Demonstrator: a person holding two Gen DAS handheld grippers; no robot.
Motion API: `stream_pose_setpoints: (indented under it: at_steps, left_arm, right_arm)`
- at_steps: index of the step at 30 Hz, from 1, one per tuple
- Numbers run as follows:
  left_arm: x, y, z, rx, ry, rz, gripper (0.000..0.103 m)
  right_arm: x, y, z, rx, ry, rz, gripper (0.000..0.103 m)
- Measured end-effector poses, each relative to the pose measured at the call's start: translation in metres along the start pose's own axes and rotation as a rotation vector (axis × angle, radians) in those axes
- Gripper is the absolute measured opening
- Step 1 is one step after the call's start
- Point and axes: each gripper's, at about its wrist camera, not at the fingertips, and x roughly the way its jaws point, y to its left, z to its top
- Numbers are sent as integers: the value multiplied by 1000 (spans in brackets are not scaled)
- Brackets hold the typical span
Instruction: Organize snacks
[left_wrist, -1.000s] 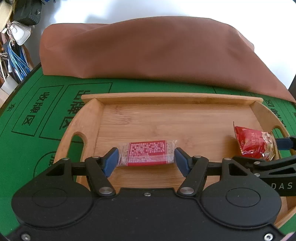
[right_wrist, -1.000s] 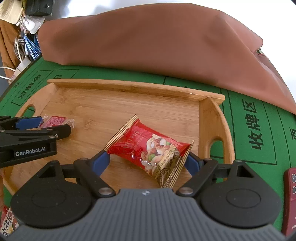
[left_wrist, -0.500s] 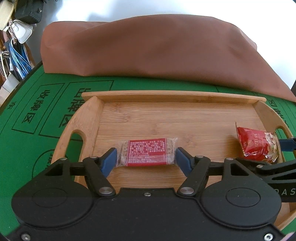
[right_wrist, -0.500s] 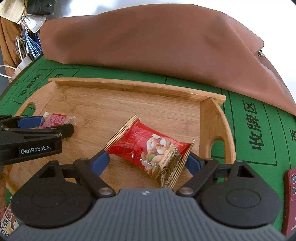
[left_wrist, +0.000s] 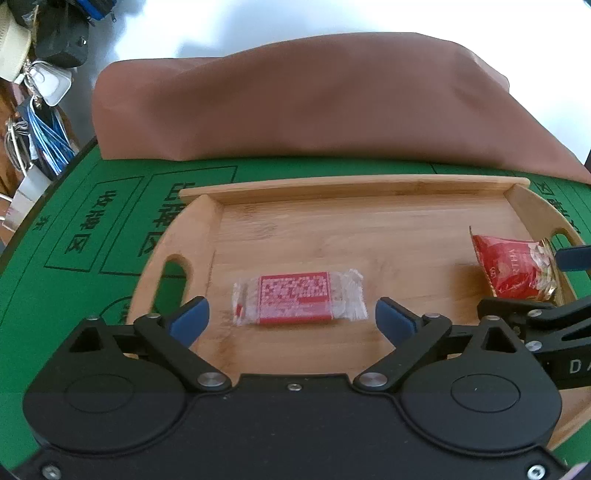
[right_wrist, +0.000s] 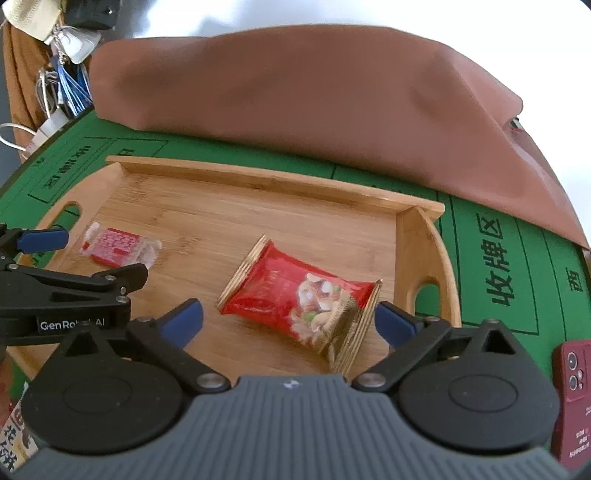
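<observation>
A wooden tray (left_wrist: 369, 221) (right_wrist: 229, 206) lies on the green felt table. A clear-wrapped red snack bar (left_wrist: 299, 297) (right_wrist: 118, 247) lies flat on the tray's left part. My left gripper (left_wrist: 291, 317) is open just behind it, blue pads apart and clear of the wrapper. A red nut packet (right_wrist: 303, 295) (left_wrist: 513, 269) lies on the tray's right part. My right gripper (right_wrist: 288, 317) is open behind it, jaws wide, not touching it.
A large brown cloth-covered mound (left_wrist: 314, 99) (right_wrist: 314, 92) fills the table's back. A dark red phone (right_wrist: 572, 398) lies at the right on the felt. A snack pack (right_wrist: 14, 435) shows at the lower left. Bags and cables (left_wrist: 37, 92) hang at far left.
Both grippers have opened wider and pulled back from their snacks. The snack bar and the nut packet now lie free on the tray.
</observation>
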Motion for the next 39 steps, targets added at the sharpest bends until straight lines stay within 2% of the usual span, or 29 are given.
stream_pose_setpoints:
  at_steps: [9, 14, 22, 25, 33, 39]
  left_arm:
    - [-43, 10, -14, 1, -49, -23, 101]
    - [-76, 16, -33, -1, -87, -58, 103]
    - [-126, 23, -74, 28, -173, -83, 103]
    - [-144, 25, -92, 28, -205, -100, 103]
    - [-169, 25, -148, 29, -232, -119, 103]
    - [-172, 21, -175, 56, -228, -112, 103]
  right_arm:
    - [-33, 6, -16, -32, -46, 6, 103]
    - [-60, 11, -40, -43, -99, 19, 103]
    - [-97, 21, -92, -84, -186, 36, 103]
    - [-102, 22, -110, -70, -199, 13, 103]
    - [-111, 18, -148, 2, -197, 21, 103]
    - [-116, 29, -168, -51, -214, 7, 103]
